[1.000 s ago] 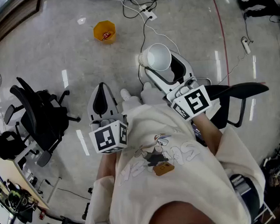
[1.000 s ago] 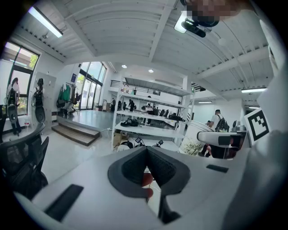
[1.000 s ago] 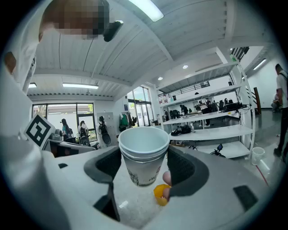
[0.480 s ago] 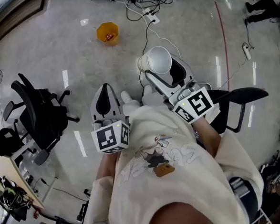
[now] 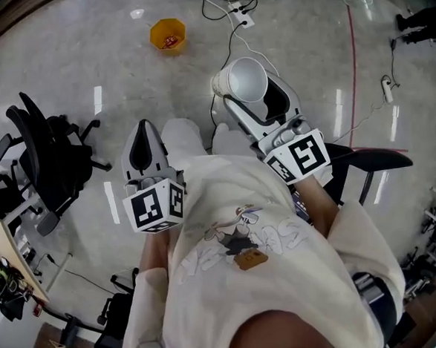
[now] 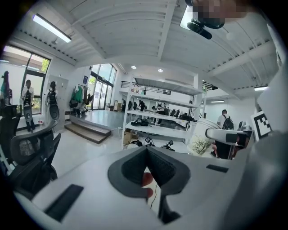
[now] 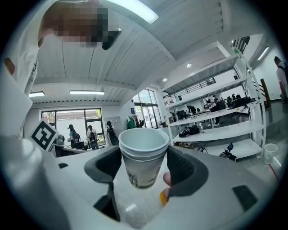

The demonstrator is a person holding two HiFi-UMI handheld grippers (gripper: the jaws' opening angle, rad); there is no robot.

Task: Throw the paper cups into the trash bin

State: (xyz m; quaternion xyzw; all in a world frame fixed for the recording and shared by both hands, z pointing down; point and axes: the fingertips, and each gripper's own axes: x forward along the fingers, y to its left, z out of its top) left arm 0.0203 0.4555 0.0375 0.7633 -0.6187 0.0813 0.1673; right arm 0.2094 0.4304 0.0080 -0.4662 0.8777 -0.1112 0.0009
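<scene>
White nested paper cups, pinched in the right hand-held gripper, should be released only above the orange trash bin well ahead-left; left hand-held gripper pressed together, empty.

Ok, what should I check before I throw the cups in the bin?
1. Cups gripped: ok, the right claw squeezes them from both sides.
2. Cups together: ok, one sits nested inside the other.
3. Left claw free: ok, shut with nothing in it.
4. Bin in sight: ok, orange, open, on the floor ahead.
5. Cups over the bin: not ok, it is far ahead.
6. Path safe: cannot tell, a cable lies on the floor near the way.
</scene>
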